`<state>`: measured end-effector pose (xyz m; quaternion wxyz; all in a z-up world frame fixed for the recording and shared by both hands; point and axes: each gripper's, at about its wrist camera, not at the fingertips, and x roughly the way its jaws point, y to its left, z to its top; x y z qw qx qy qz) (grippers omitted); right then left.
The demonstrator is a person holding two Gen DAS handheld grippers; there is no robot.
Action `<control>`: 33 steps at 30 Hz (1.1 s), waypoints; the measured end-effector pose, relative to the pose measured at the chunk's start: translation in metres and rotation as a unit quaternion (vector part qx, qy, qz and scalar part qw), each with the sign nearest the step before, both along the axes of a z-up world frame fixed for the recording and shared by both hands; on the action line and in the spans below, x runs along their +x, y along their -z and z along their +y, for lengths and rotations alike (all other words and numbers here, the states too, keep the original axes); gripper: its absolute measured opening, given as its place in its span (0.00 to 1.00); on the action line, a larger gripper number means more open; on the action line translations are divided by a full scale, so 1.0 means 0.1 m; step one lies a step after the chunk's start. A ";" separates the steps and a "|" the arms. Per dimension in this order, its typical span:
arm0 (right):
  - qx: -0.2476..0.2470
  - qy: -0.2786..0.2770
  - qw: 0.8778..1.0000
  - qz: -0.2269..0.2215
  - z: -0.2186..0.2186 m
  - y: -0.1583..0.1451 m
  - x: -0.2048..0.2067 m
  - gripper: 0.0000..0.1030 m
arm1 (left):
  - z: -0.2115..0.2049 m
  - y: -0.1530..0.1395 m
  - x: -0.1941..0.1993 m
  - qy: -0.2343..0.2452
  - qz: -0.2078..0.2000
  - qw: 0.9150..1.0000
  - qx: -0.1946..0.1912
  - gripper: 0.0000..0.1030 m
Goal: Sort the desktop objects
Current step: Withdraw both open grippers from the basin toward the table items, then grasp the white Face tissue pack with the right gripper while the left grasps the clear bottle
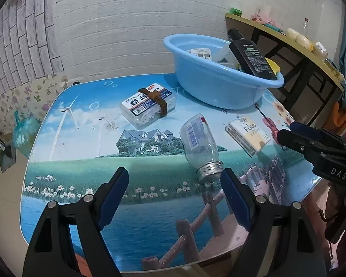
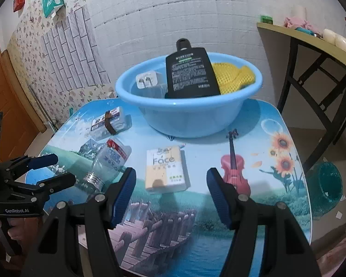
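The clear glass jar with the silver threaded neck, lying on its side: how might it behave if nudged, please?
The clear glass jar lies on its round side, so it would probably roll. It looks empty, so likely light. If it is glass, a fall off the glossy picture-printed table could break it.

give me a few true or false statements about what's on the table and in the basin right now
1. The black bottle stands in the blue basin. True.
2. The clear jar stands upright. False: it lies on its side on the table.
3. The tissue pack is in the basin. False: it lies on the table in front of it.
4. Both the left gripper and right gripper are empty, fingers apart. True.
5. A brown band wraps the clear plastic box. True.
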<state>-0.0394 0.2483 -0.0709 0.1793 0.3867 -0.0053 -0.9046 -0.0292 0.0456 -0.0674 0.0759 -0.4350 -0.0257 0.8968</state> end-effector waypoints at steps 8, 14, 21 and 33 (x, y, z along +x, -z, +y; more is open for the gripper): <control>0.007 -0.008 1.000 -0.012 -0.05 0.10 0.00 0.62 | 0.10 0.11 -0.06 0.006 -0.019 1.000 0.009 0.79; 0.012 -0.011 1.000 -0.022 -0.06 0.17 -0.06 0.62 | 0.25 0.22 -0.19 0.018 -0.032 0.999 0.003 0.79; 0.029 -0.019 0.999 -0.028 -0.14 0.26 -0.15 0.62 | 0.34 0.30 -0.38 0.028 -0.037 0.999 -0.008 0.79; 0.042 -0.025 0.998 -0.030 -0.24 0.32 -0.30 0.62 | 0.22 0.30 -0.45 0.018 -0.024 0.999 -0.013 0.38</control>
